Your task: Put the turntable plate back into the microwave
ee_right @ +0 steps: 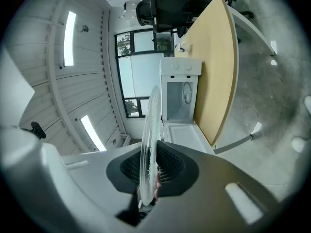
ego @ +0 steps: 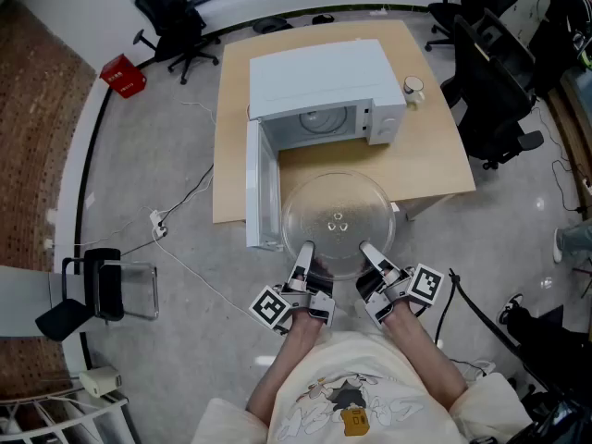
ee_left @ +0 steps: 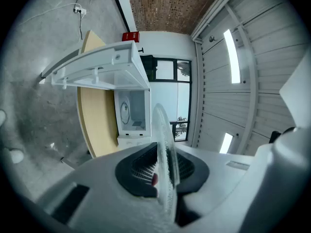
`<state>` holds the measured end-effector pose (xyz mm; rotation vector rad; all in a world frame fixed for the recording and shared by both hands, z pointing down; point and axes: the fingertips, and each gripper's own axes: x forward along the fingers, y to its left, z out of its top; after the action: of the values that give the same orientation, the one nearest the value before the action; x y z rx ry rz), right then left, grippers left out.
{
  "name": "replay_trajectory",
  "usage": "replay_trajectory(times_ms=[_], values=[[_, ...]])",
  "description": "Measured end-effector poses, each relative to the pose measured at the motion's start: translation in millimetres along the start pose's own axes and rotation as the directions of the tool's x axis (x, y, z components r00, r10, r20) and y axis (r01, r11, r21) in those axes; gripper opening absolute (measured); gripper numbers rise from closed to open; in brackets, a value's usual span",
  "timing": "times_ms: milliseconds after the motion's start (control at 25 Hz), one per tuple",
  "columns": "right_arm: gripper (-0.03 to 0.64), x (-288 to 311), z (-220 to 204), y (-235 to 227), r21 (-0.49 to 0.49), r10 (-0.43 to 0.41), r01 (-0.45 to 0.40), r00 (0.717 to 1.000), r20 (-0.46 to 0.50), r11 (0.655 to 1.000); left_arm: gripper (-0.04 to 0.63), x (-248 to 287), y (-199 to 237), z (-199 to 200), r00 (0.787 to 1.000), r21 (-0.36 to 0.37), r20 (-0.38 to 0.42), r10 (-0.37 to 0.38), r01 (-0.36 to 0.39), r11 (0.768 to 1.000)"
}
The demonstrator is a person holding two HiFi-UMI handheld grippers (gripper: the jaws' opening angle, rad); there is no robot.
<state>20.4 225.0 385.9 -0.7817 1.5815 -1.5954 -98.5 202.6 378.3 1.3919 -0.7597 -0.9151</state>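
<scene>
1. While both tools carry the turntable plate level in the air, I should move my hands as one. That way the glass neither twists nor slips from the pads.
2. The plate hangs over the near edge of the table, just in front of the microwave. Its door is swung open on the left and the cavity faces me.
3. I judge the best path is straight toward the far side, kept away from the open door. The plate should clear the cavity's lower lip and be centred before I lower it.
4. My left tool is pinching the plate's near rim on the left. Its own view shows the glass edge clamped between jaws drawn nearly together.
5. My right tool is pinching the near rim on the right in the same way, its narrow gap filled by the glass.
6. Since I hold only the near rim, the far edge could dip, so I would go slowly.
</scene>
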Motion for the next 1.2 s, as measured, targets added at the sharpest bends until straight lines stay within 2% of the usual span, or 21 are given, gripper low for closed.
replay_trajectory(times_ms=[800,1200], values=[[0.035,-5.2,9.7,12.9,-0.028,0.026,-0.027,0.999,-0.022,0.999,0.031,6.0,-7.2,-11.8,0.999,0.001,0.005,-0.031,0.031,1.0],[0.034,-1.2,34.6,4.2,-0.022,0.01,-0.011,0.999,-0.05,1.0,0.031,24.9,1.6,-17.9,0.999,0.019,0.031,-0.018,0.017,1.0]])
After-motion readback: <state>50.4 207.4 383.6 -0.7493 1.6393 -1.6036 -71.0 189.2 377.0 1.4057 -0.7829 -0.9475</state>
